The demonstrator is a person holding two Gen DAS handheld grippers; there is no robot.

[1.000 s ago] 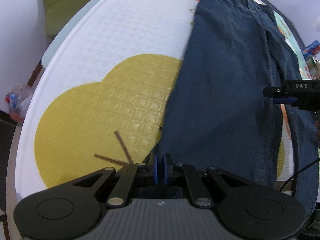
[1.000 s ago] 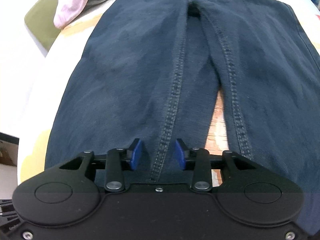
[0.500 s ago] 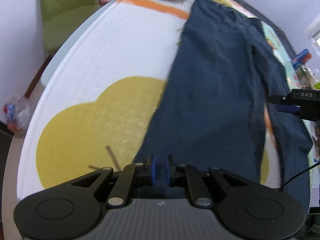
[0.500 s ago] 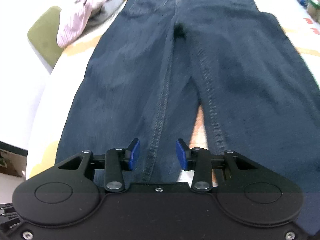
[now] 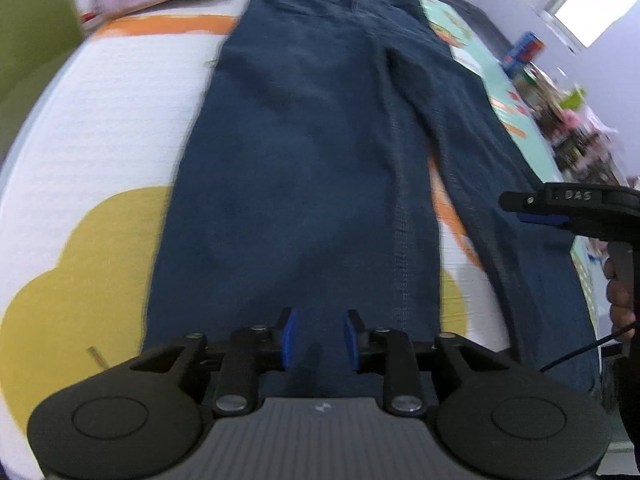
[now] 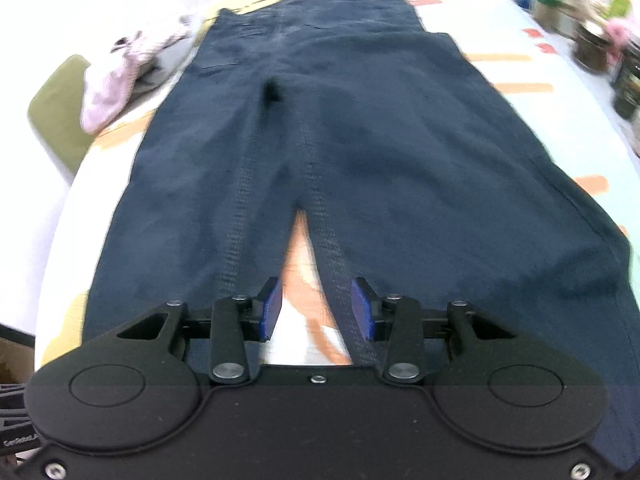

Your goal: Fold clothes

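Observation:
Dark blue jeans (image 5: 304,184) lie flat on the table, legs toward me and waistband at the far end. My left gripper (image 5: 319,342) is open above the hem of the left leg, with nothing between its blue pads. In the right wrist view the jeans (image 6: 400,152) fill the middle, and my right gripper (image 6: 318,312) hangs open over the gap between the two legs, with the right leg's inner seam (image 6: 340,300) running between its pads. The right gripper (image 5: 538,210) also shows at the right edge of the left wrist view, above the right leg.
The table has a white mat with a yellow cloud shape (image 5: 80,272) and orange stripes (image 5: 160,26). A pink and grey heap of clothes (image 6: 120,76) lies at the far left by a green chair (image 6: 56,112). Jars and bottles (image 6: 592,40) crowd the far right.
My left gripper has opened and slid right, from the leg's outer edge to over the hem. My right gripper has moved right, from the left leg's seam to the gap, and both views pulled back.

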